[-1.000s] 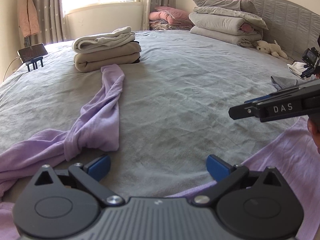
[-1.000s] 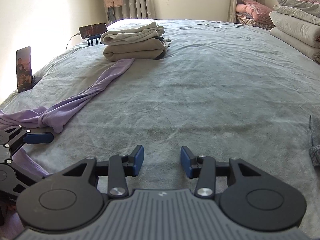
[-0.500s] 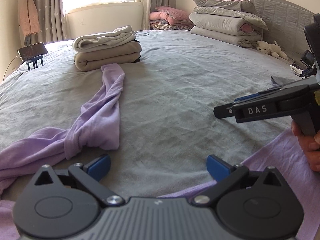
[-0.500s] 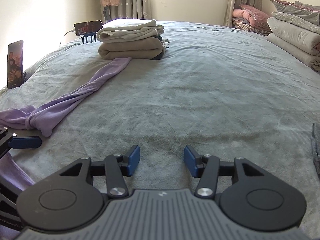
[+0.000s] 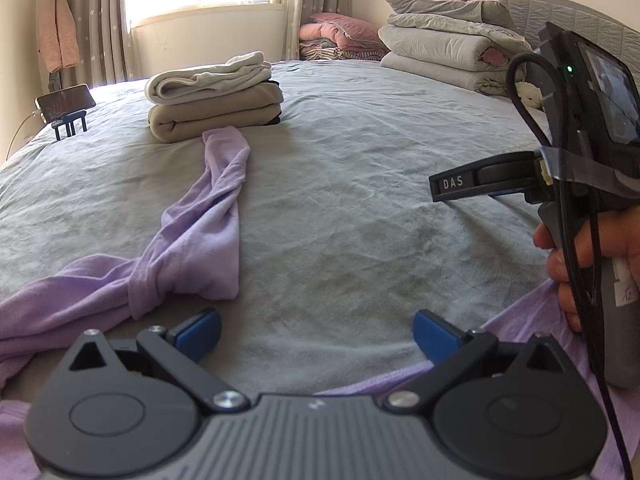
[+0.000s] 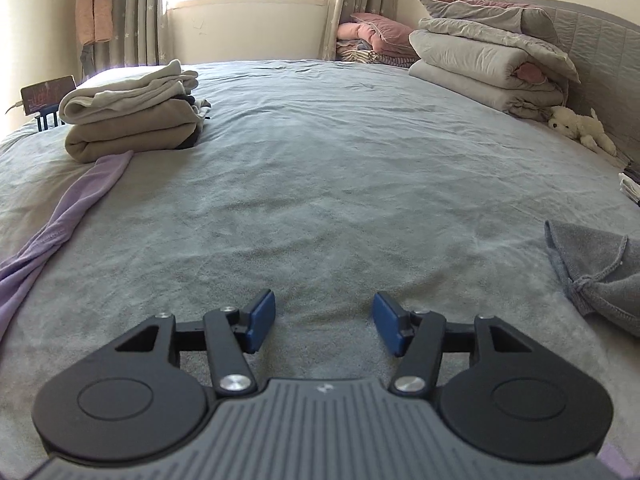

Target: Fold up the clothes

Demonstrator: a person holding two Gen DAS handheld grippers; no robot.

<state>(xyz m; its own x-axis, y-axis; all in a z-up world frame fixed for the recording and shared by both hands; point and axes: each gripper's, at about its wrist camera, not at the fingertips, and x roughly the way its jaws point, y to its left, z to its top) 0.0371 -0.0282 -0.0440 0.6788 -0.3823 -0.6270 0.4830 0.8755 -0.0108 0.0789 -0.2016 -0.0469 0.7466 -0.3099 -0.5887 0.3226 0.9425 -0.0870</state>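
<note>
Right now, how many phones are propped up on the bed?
1 in view: a phone on a small dark stand at the bed's far left edge, left of the folded beige stack. Others may sit outside both views.

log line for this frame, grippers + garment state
left gripper: open, empty | right gripper: open, empty | purple garment: unfolded, sleeve twisted | folded stack: far left on bed

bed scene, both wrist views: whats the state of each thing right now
left gripper: open, empty
right gripper: open, empty
purple garment: unfolded, twisted, sleeve stretched toward the stack
beige stack: folded
grey cloth: crumpled, unfolded
phone: propped on stand, screen lit
</note>
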